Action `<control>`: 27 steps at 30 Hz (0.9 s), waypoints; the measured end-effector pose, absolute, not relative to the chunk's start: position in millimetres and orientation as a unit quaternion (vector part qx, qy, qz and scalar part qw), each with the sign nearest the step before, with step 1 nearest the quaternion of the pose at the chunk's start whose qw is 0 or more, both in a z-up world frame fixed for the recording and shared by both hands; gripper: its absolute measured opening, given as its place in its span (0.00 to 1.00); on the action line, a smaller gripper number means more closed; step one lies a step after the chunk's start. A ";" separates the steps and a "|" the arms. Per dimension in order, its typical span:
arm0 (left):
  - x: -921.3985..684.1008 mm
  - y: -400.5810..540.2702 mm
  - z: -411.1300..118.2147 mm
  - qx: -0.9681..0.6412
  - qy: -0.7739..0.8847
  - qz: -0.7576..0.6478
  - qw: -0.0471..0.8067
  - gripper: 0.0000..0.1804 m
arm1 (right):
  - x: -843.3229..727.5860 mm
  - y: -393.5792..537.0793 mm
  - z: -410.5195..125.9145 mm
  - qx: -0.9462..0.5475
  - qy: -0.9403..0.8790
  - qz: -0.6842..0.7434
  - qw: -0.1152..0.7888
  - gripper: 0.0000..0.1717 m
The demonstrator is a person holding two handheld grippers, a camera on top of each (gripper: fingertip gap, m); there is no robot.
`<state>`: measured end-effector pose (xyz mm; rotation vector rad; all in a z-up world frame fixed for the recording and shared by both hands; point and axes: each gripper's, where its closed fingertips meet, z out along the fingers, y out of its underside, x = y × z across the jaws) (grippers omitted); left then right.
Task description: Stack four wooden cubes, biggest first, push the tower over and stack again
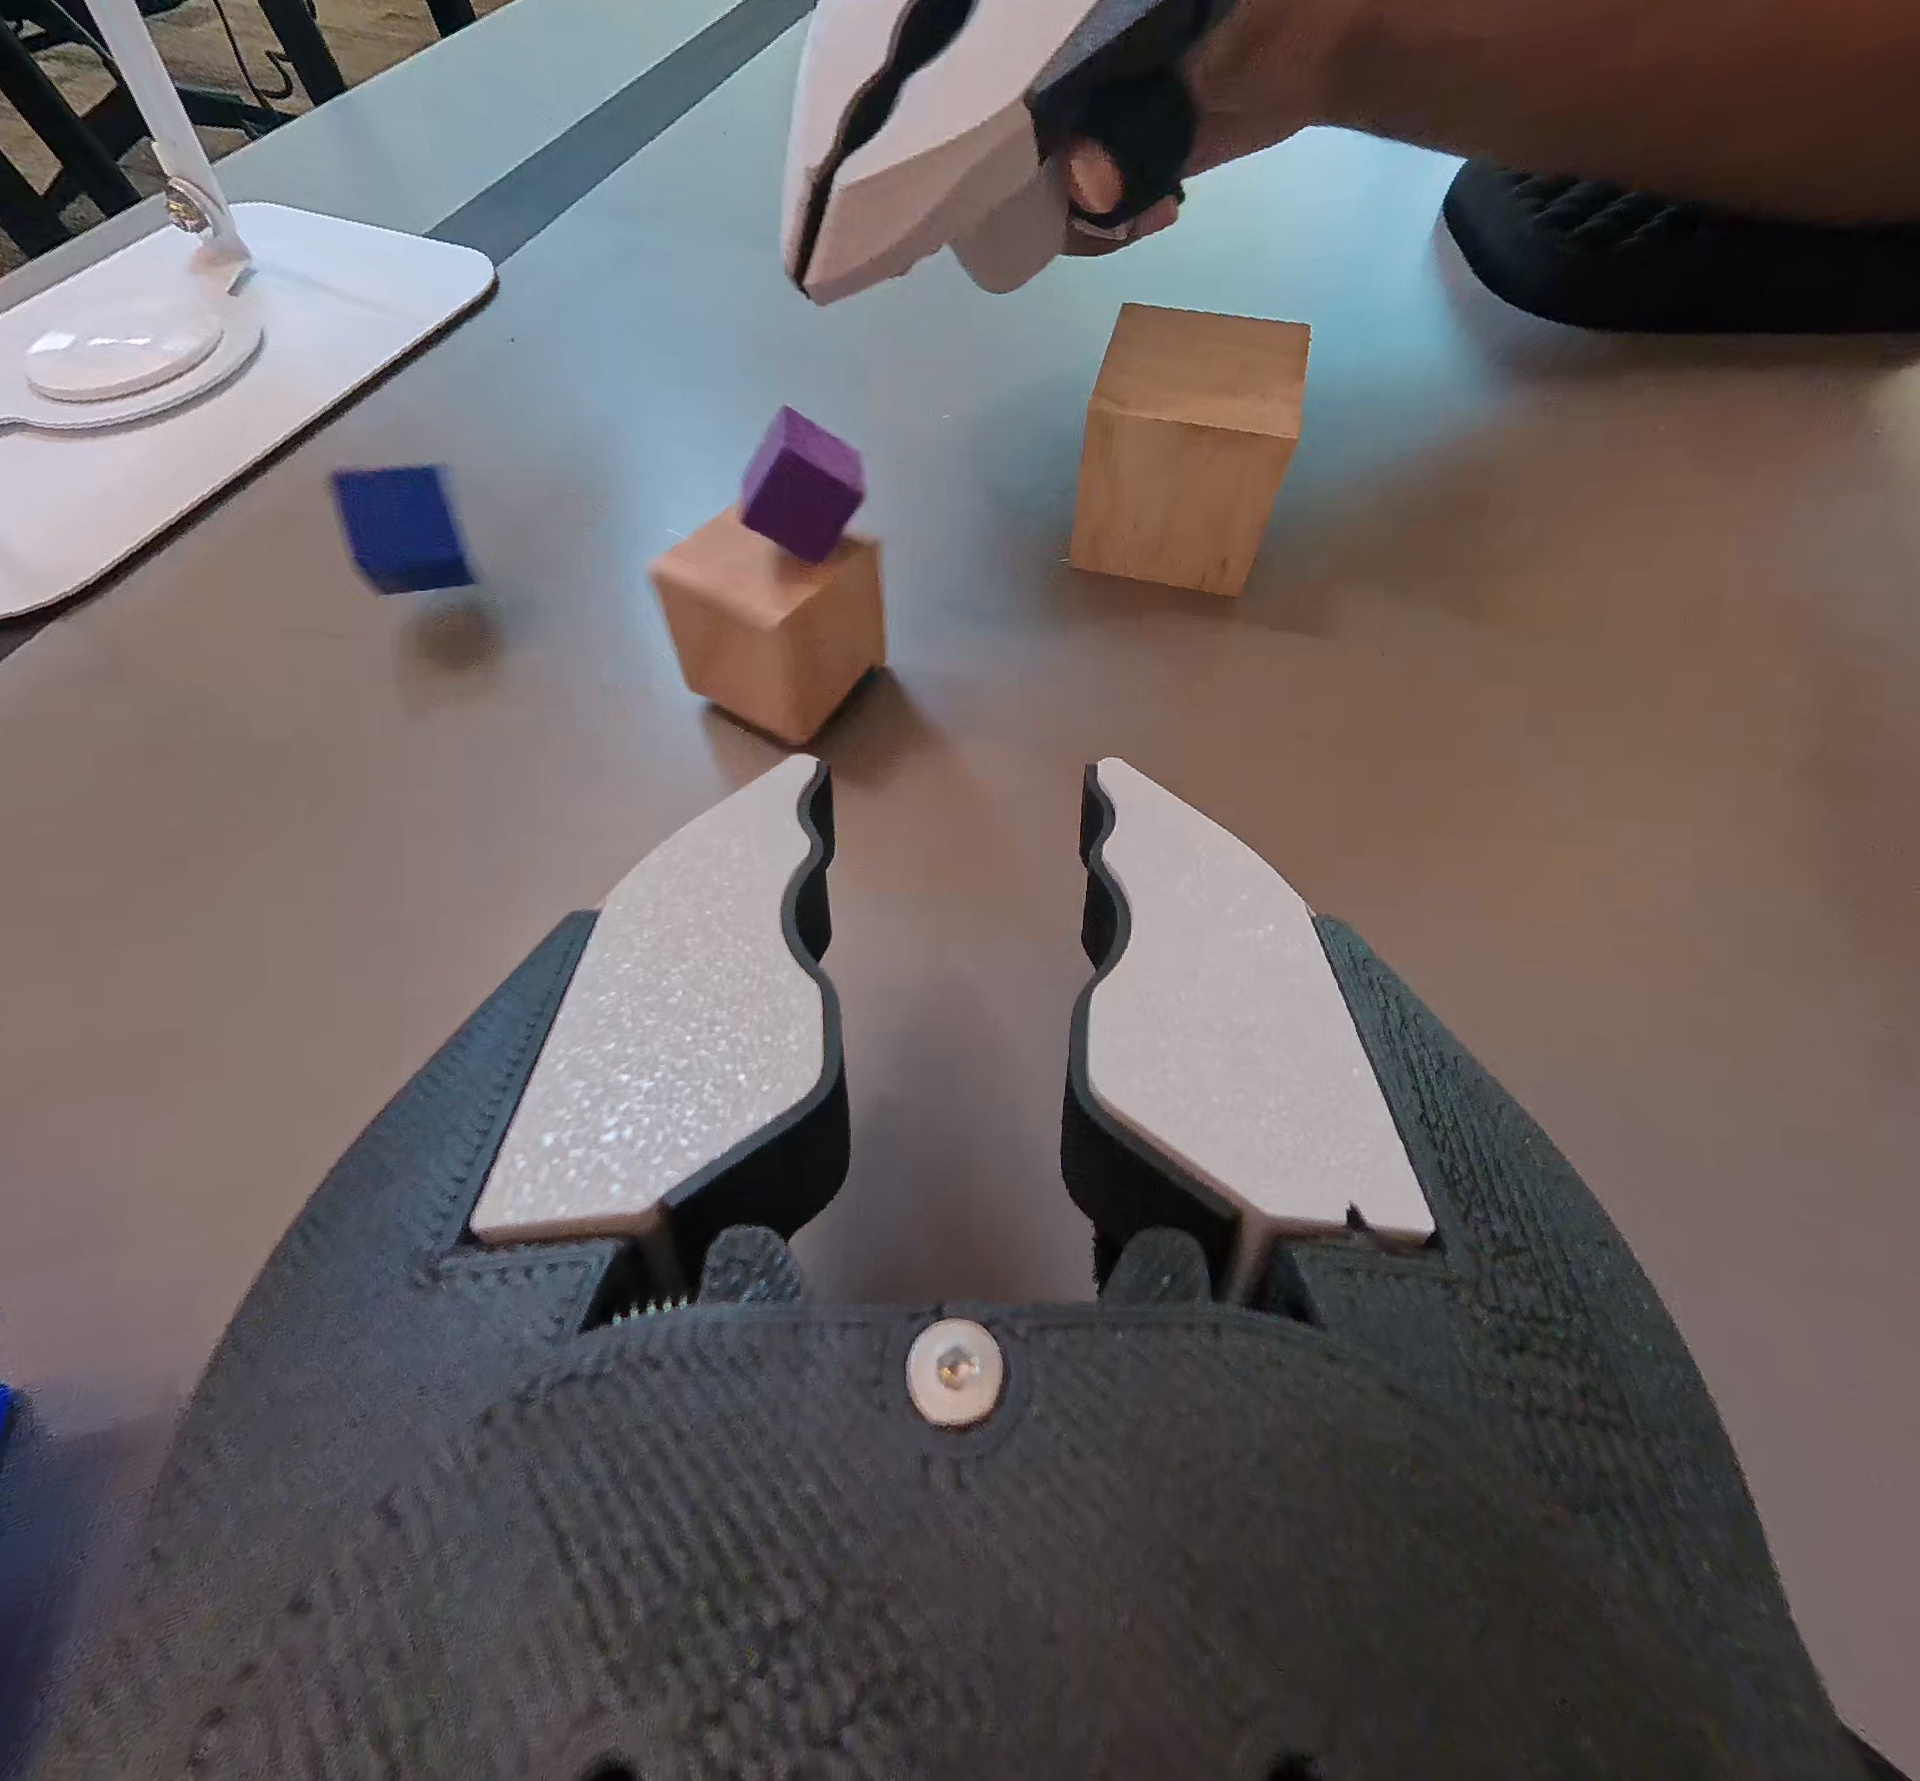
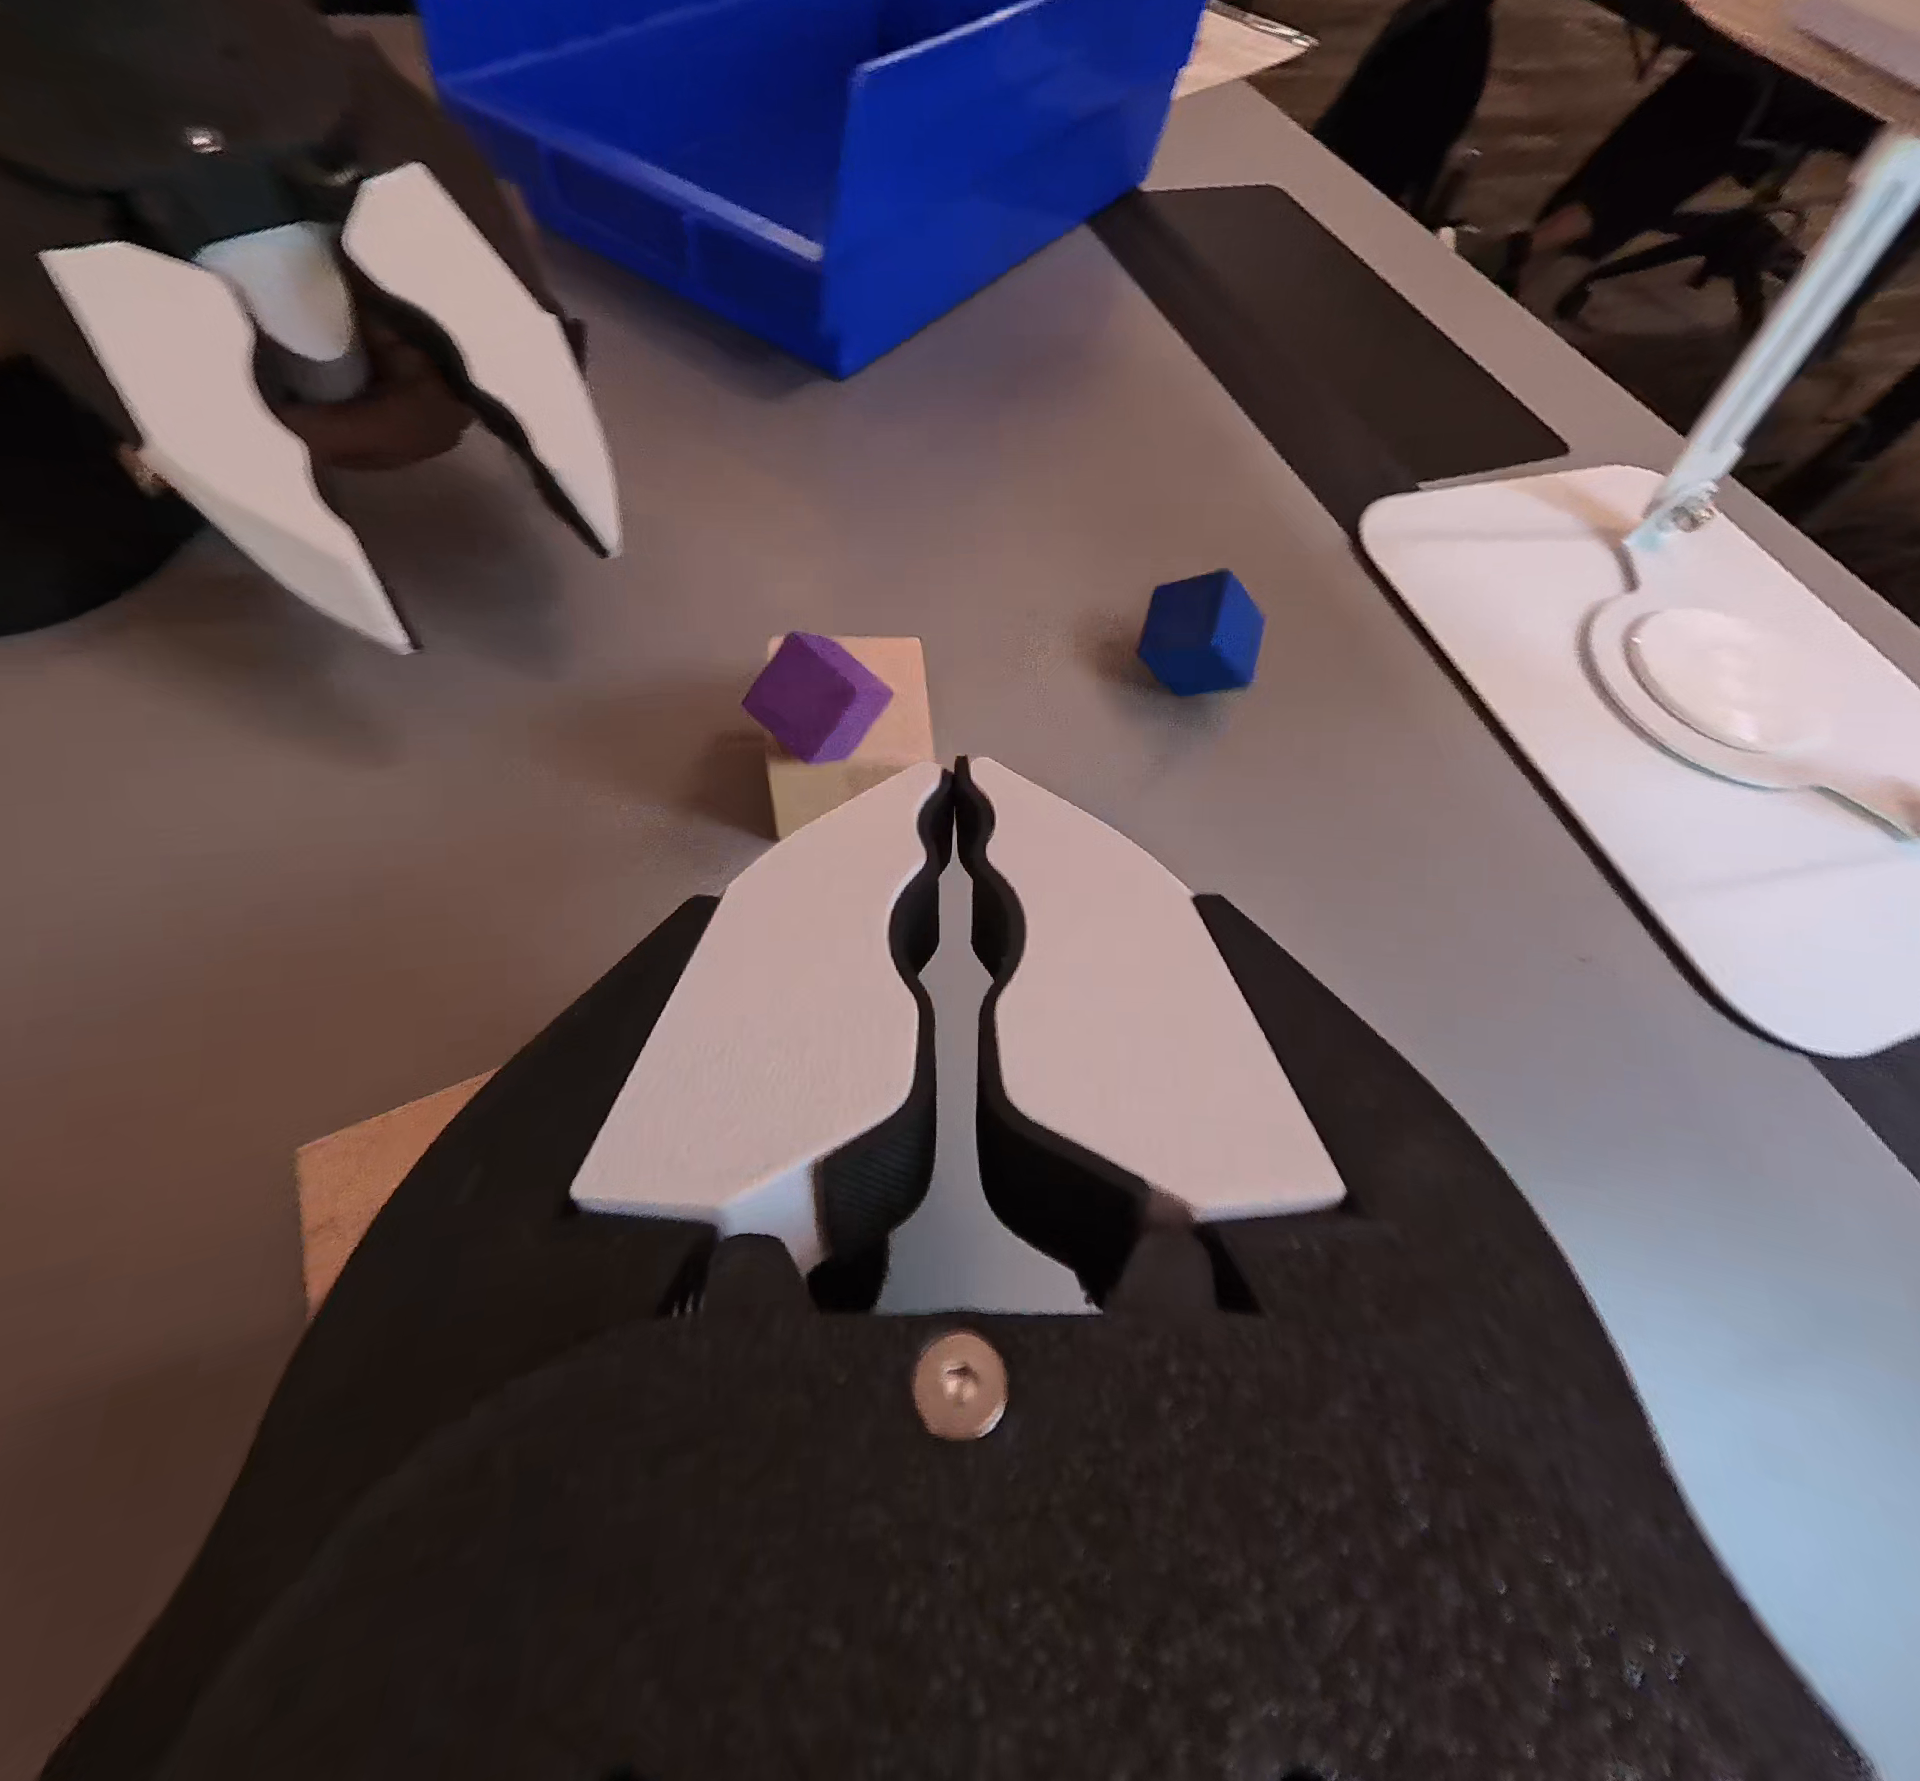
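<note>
Left gripper point(image 1: 956, 775): it is standing open above the bare bench point(image 1: 1455, 848), its two white fingers well apart and holding nothing; in the right wrist view it is showing at the far left point(image 2: 509, 588), likewise spread.
Right gripper point(image 2: 956, 770): its fingertips are meeting with nothing between them; in the left wrist view it is hanging, tips down, above the cubes point(image 1: 805, 277), with a hand point(image 1: 1299, 69) gripping it.
Medium wooden cube point(image 1: 774, 630): it is lying just ahead of the left gripper's tips, slightly to their left, tilted so that one bottom edge is lifting off the bench; in the right wrist view it is sitting directly beyond the closed tips point(image 2: 894, 692), partly hidden by them.
Purple cube point(image 1: 802, 482): it is tipping corner-down on the medium cube's top, touching it; small, painted, matte.
Blue cube point(image 1: 403, 528): it is showing blurred to the left of the pair, a shadow sitting on the bench beneath it; in the right wrist view it is lying right of the closed tips point(image 2: 1200, 632), apart from the others.
Large wooden cube point(image 1: 1190, 448): it is standing flat and upright on the bench, right of the pair, below the right gripper; pale wood with visible grain.
Blue bin point(image 2: 810, 110): it is standing at the far side of the bench.
White lamp base point(image 1: 208, 360): it is resting at the bench edge beyond the blue cube.
</note>
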<state>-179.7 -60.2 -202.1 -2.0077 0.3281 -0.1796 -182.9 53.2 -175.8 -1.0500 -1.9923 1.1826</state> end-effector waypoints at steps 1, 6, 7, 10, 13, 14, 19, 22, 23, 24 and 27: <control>-180.1 -60.4 -201.7 -0.838 0.137 -0.075 0.523 0.25 | -184.9 58.5 -176.3 -0.405 -0.741 0.444 0.299 0.00; -180.8 -60.7 -202.4 -0.839 0.137 -0.075 0.522 0.25 | -174.5 91.4 -178.9 -0.452 -0.700 0.451 0.320 0.00; -180.5 -60.6 -203.0 -0.839 0.138 -0.075 0.521 0.25 | -169.4 98.2 -178.9 -0.460 -0.691 0.456 0.321 0.01; -179.5 -60.1 -203.7 -0.839 0.138 -0.075 0.520 0.25 | -149.9 116.1 -179.4 -0.476 -0.667 0.477 0.319 0.02; -178.6 -59.0 -205.2 -0.840 0.137 -0.077 0.520 0.25 | -129.2 134.9 -178.7 -0.486 -0.641 0.494 0.330 0.03; -178.3 -58.5 -205.9 -0.840 0.137 -0.077 0.520 0.25 | -123.1 140.0 -176.9 -0.490 -0.630 0.503 0.332 0.04; -175.0 -55.3 -209.4 -0.840 0.139 -0.077 0.518 0.25 | -105.1 149.8 -158.8 -0.488 -0.589 0.554 0.329 0.12; -172.7 -53.3 -211.2 -0.841 0.142 -0.076 0.517 0.25 | -104.1 145.9 -150.9 -0.475 -0.590 0.560 0.336 0.14; -172.2 -52.5 -211.5 -0.841 0.143 -0.073 0.517 0.25 | -104.3 144.1 -151.0 -0.472 -0.594 0.556 0.340 0.14; -171.5 -51.5 -211.3 -0.840 0.144 -0.072 0.518 0.25 | -104.3 142.0 -151.7 -0.468 -0.600 0.550 0.344 0.14; -169.2 -46.2 -209.7 -0.835 0.141 -0.067 0.527 0.25 | -104.9 136.4 -154.1 -0.458 -0.618 0.533 0.352 0.14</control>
